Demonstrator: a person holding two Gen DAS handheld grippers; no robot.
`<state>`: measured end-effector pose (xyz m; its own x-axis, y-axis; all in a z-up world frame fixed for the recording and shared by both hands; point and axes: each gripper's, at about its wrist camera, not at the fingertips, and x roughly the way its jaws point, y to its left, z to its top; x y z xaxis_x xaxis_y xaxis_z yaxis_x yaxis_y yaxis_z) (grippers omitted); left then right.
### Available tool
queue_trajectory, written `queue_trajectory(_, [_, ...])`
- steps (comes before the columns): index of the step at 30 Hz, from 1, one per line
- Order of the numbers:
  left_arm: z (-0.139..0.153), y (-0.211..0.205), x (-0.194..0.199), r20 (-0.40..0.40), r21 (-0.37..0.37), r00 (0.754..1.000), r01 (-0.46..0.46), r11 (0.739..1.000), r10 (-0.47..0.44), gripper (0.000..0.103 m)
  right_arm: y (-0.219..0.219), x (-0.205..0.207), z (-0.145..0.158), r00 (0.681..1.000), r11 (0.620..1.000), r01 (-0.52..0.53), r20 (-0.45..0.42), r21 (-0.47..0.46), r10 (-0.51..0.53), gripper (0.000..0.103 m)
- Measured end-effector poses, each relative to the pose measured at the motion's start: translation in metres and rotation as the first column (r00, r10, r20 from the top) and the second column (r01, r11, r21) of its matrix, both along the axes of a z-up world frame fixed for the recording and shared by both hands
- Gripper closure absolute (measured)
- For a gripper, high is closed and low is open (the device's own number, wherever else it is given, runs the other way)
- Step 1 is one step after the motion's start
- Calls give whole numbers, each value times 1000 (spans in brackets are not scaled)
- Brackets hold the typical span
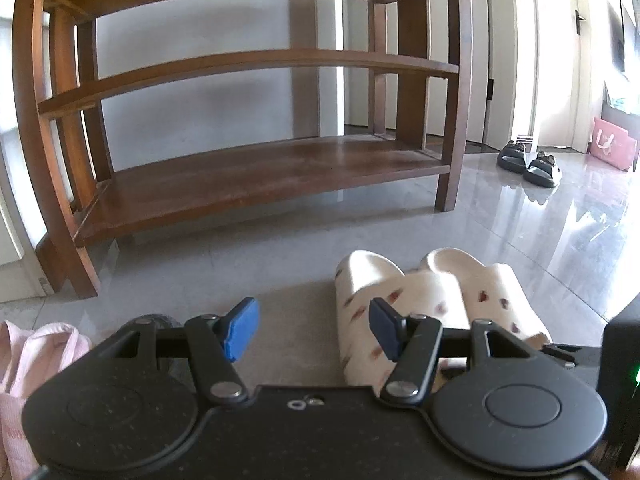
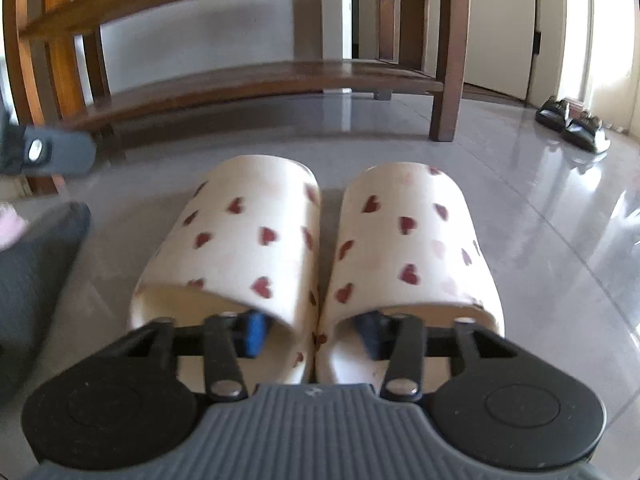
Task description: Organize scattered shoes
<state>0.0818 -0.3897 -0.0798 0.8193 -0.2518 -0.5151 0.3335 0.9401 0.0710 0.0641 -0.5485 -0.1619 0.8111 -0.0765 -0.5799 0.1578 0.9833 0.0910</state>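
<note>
Two cream slippers with red hearts (image 2: 308,248) lie side by side on the grey floor in front of a wooden shoe rack (image 2: 256,80). My right gripper (image 2: 314,334) is open, with one blue finger inside each slipper's opening, straddling their touching inner walls. In the left wrist view the same slippers (image 1: 432,296) lie to the right of my left gripper (image 1: 312,330), which is open and empty above the floor. The rack (image 1: 256,176) has bare shelves.
A pair of black sandals (image 1: 528,162) stands on the floor at the far right near a pink bag (image 1: 614,142). A pink fabric item (image 1: 36,364) lies at the left. A dark grey shoe (image 2: 36,276) lies left of the slippers.
</note>
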Motion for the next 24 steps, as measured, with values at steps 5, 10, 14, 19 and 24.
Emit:
queue_trajectory(5, [4, -4, -1, 14, -6, 1000, 10, 1000, -10, 42, -19, 2, 16, 999, 1000, -9, 54, 29, 7, 78])
queue_trajectory(10, [12, -10, 3, 30, -30, 999, 15, 999, -14, 42, -20, 0, 34, 995, 999, -16, 96, 29, 13, 77])
queue_trajectory(14, [19, -12, 8, 47, -53, 999, 5, 999, -3, 42, -27, 3, 44, 993, 998, 1, 115, 65, -9, 77])
queue_trajectory(19, [25, -12, 11, 65, -65, 998, -8, 998, 13, 42, -32, -3, 61, 986, 998, 6, 167, 66, -17, 77])
queue_trajectory(24, [27, -13, 14, 72, -71, 997, -22, 997, 27, 42, -39, 8, 89, 968, 1000, -8, 252, 16, 4, 77])
